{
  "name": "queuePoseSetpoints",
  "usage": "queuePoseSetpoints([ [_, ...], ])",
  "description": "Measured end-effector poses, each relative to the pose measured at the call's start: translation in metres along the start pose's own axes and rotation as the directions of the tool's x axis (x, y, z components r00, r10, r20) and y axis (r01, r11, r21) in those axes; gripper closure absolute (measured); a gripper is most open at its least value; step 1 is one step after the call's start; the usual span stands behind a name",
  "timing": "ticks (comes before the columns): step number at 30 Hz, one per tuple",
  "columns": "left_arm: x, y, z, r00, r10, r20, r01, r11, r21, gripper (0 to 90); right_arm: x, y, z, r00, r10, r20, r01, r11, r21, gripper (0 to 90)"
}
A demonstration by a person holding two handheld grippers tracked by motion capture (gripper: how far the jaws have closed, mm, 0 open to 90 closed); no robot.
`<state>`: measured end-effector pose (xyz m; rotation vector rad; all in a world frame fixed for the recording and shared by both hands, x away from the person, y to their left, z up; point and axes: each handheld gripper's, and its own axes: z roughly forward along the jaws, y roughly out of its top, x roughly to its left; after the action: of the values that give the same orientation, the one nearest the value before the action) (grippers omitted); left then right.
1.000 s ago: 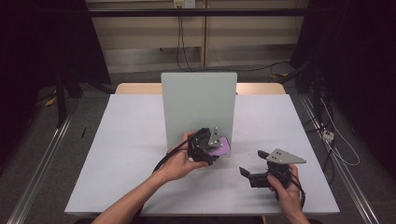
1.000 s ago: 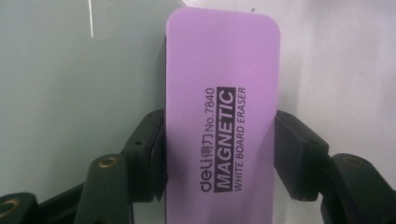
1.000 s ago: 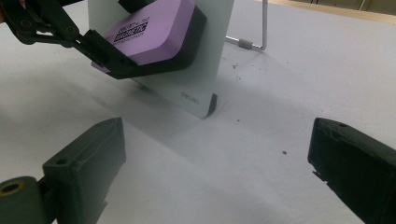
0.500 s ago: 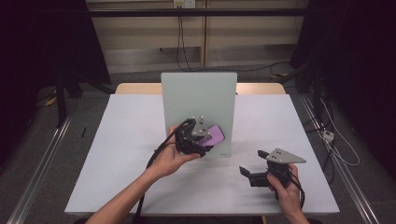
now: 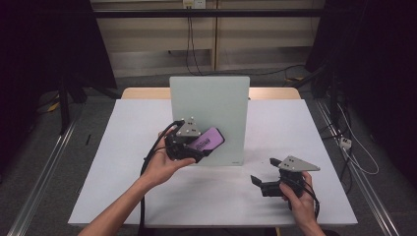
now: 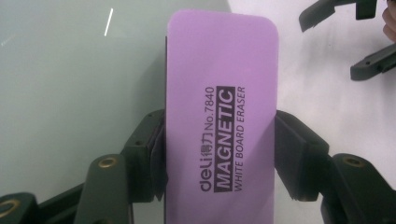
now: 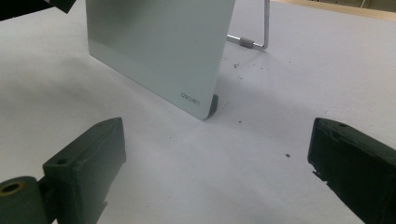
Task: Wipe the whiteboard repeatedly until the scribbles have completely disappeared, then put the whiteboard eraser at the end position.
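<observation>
My left gripper is shut on a purple magnetic whiteboard eraser, held up against the lower left of an upright pale green-grey whiteboard. In the left gripper view the eraser is clamped between both jaws, its printed face toward the camera and the board behind it. My right gripper stands open near the table's front right, nothing between its jaws. Its own view shows the board's lower corner and wire stand ahead.
The white table top carries the board at its middle. Free surface lies left of the board and along the front edge. A wooden strip runs along the table's far edge. Cables hang off the right side.
My left gripper has lifted the eraser up and slightly back, from near the table surface to against the board's lower face. The right gripper has stayed put.
</observation>
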<state>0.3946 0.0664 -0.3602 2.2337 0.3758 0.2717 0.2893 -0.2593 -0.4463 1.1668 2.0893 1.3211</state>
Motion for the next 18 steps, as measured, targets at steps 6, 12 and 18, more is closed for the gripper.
queuePoseSetpoints([
  [6, 0.001, -0.01, -0.006, 0.9998, -0.017, 0.007, 0.017, 0.9997, 0.02, 40.9, 0.0, -0.001, -0.002, 1.0, 0.0, -0.001, 0.0, 1.0, -0.002, 4.1],
  [12, 0.0, -0.017, -0.018, 0.9996, -0.024, 0.015, 0.024, 0.9997, 0.012, 40.8, -0.001, 0.0, -0.002, 1.0, 0.004, -0.001, -0.004, 1.0, -0.007, 4.1],
  [18, 0.006, -0.033, -0.023, 0.9962, -0.078, 0.039, 0.077, 0.9967, 0.026, 40.8, 0.0, 0.002, 0.002, 1.0, 0.004, 0.0, -0.004, 1.0, -0.001, 4.1],
])
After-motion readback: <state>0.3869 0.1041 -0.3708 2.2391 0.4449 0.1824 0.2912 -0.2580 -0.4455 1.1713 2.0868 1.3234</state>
